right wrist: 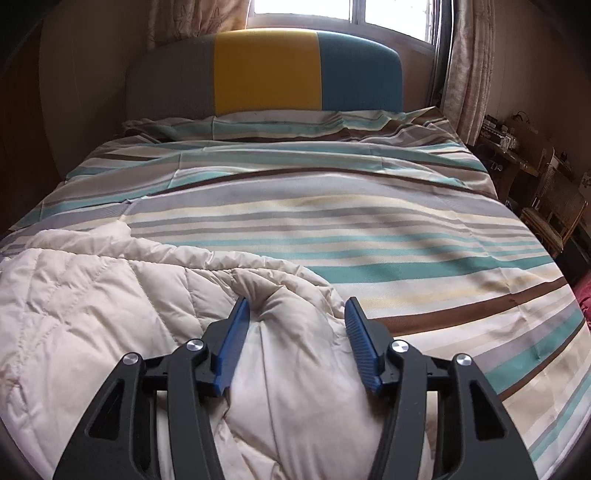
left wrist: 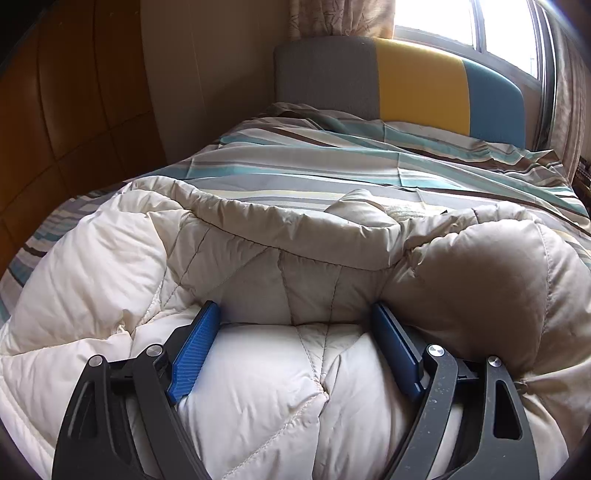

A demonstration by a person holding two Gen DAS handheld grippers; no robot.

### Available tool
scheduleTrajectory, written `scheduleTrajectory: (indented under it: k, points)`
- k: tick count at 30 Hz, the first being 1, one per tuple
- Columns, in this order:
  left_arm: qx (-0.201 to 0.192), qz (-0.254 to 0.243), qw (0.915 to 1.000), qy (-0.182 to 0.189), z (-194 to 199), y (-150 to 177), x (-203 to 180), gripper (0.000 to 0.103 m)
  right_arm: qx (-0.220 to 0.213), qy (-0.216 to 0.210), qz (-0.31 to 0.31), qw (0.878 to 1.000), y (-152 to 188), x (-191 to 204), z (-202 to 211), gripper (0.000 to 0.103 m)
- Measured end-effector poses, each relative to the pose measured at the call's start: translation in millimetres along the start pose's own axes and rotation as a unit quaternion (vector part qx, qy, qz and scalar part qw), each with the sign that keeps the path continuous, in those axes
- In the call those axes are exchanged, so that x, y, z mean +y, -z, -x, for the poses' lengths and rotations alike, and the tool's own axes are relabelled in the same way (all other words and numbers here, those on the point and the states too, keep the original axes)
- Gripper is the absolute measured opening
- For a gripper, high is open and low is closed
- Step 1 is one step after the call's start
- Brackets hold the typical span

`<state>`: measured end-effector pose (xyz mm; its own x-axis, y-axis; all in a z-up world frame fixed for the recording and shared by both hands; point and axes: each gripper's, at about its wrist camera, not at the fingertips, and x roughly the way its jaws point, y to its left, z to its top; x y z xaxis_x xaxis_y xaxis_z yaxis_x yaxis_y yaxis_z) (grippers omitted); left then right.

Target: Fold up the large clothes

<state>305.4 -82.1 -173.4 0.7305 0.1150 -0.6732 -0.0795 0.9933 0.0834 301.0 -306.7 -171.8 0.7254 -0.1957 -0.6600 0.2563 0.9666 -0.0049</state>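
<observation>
While cream quilted down coat (left wrist: pixel 258 369) is lying bunched across near end of striped bedspread (right wrist: pixel 332 206), you are pressing both tools into it. Your left gripper (left wrist: pixel 295 314) is standing spread wide, blue pads (left wrist: pixel 194 347) straddling puffy fold, fabric bulging between them. Your right gripper (right wrist: pixel 295 306) is also standing spread, pads flanking rounded hump at coat's right edge. Whether either is actually pinching: cannot tell. Grey-yellow-blue headboard (right wrist: pixel 266 70) is standing at far end, under window (right wrist: pixel 306 11).

Both grippers are pressing down into the quilted coat (left wrist: pixel 258 387): left gripper (left wrist: pixel 295 314) jaws spread wide, right gripper (right wrist: pixel 295 310) jaws parted around a puffed fold.
</observation>
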Motion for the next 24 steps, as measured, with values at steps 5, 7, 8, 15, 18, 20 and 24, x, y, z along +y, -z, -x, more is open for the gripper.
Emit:
scheduleTrajectory:
  k: [5, 7, 8, 15, 18, 20, 24]
  points:
    - [-0.003, -0.002, 1.0000, -0.005, 3, 0, -2, 0.083, -0.082, -0.057, -0.026, 0.995, -12, 23, 67, 0.053]
    - [-0.004, -0.003, 0.9999, -0.009, 5, -1, -2, 0.084, -0.083, -0.097, -0.025, 0.991, -15, 43, 75, 0.053]
    - [-0.005, -0.003, 0.9999, -0.010, 5, 0, -2, 0.085, -0.076, -0.112, -0.020, 0.991, -16, 54, 74, 0.053]
    - [-0.008, 0.002, 0.9999, -0.010, 8, 2, 0, 0.085, -0.031, -0.122, 0.020, 0.992, -5, 104, 29, 0.045]
    - [-0.011, 0.000, 0.9999, -0.012, 9, 3, 1, 0.085, -0.016, -0.125, 0.011, 0.992, 6, 101, 12, 0.046]
    - [-0.011, -0.002, 0.9998, -0.015, 8, 2, -1, 0.085, -0.006, -0.124, 0.010, 0.992, 10, 101, 3, 0.046]
    - [-0.011, -0.007, 0.9995, -0.028, 8, 3, -4, 0.085, 0.007, -0.101, 0.036, 0.994, 13, 112, -12, 0.046]
